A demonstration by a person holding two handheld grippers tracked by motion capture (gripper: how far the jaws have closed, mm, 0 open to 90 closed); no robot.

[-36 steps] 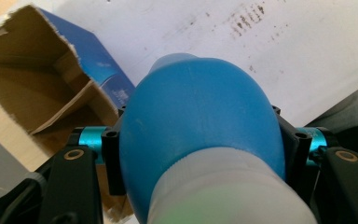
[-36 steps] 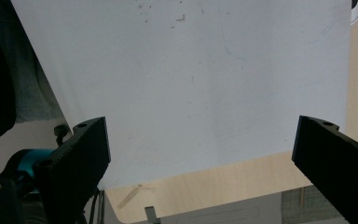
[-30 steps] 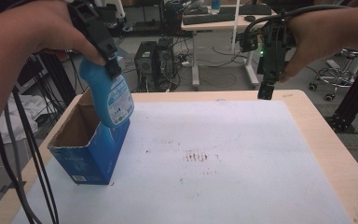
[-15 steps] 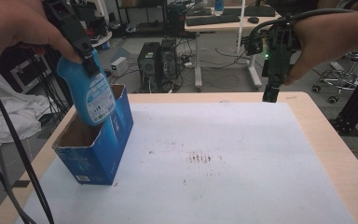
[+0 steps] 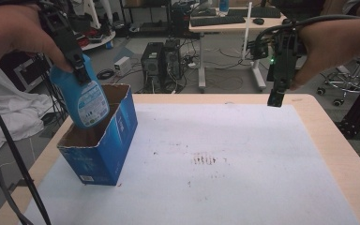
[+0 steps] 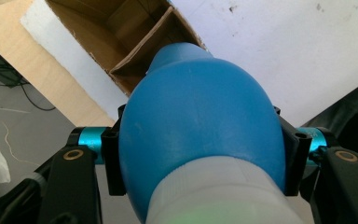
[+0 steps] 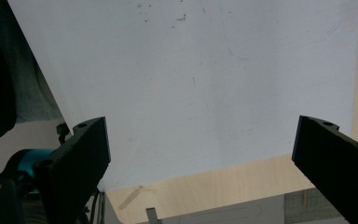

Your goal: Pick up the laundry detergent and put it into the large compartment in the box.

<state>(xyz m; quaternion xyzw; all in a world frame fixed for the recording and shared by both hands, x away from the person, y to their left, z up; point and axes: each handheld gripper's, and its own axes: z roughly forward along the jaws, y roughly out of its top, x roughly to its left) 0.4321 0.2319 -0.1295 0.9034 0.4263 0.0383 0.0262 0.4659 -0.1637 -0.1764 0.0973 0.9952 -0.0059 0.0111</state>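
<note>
Lowering is the step in hand: left claw point(image 5: 82, 75) clamps the blue bottle point(image 5: 85, 101) over the box point(image 5: 117, 140) at the counter's left edge, right claw point(image 5: 276, 99) wide open, empty; next, sink straight, release.

Looking down and forward over the desk point(image 5: 337, 140) from above; riding close behind each tool, facing downward; sharing the white mat point(image 5: 243, 140) throughout.

One blue bottle point(image 5: 85, 96), one blue cardboard box point(image 5: 104, 140), two claws, one table point(image 5: 330, 140)
</note>
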